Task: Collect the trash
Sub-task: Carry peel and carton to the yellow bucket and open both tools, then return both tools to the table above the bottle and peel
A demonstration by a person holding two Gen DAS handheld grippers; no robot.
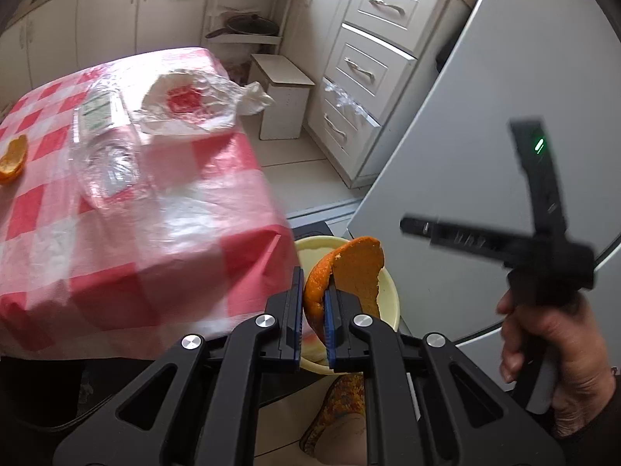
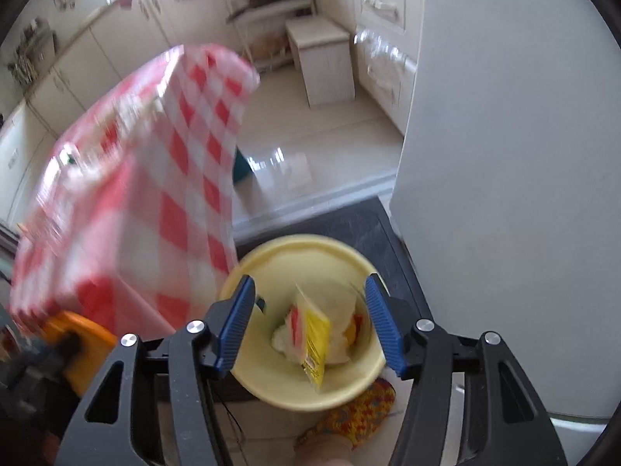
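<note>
My left gripper (image 1: pixel 313 283) is shut on a curved piece of orange peel (image 1: pixel 357 268), held just above a pale yellow bin (image 1: pixel 390 295) beside the table's corner. My right gripper (image 2: pixel 309 279) stands open directly over the same bin (image 2: pixel 295 244). A yellow wrapper (image 2: pixel 316 341) sits upright among white and red scraps inside the bin, touching neither pad. On the checked tablecloth (image 1: pixel 174 233) lie another orange peel (image 1: pixel 13 159), clear plastic packaging (image 1: pixel 104 147) and a crumpled plastic bag (image 1: pixel 190 105).
A large white appliance door (image 1: pixel 465 155) rises to the right of the bin. White drawers (image 1: pixel 368 70) and a small white stool (image 1: pixel 283 93) stand behind. The bin rests by a dark mat (image 2: pixel 368 225); a patterned slipper (image 2: pixel 357 411) is just below it.
</note>
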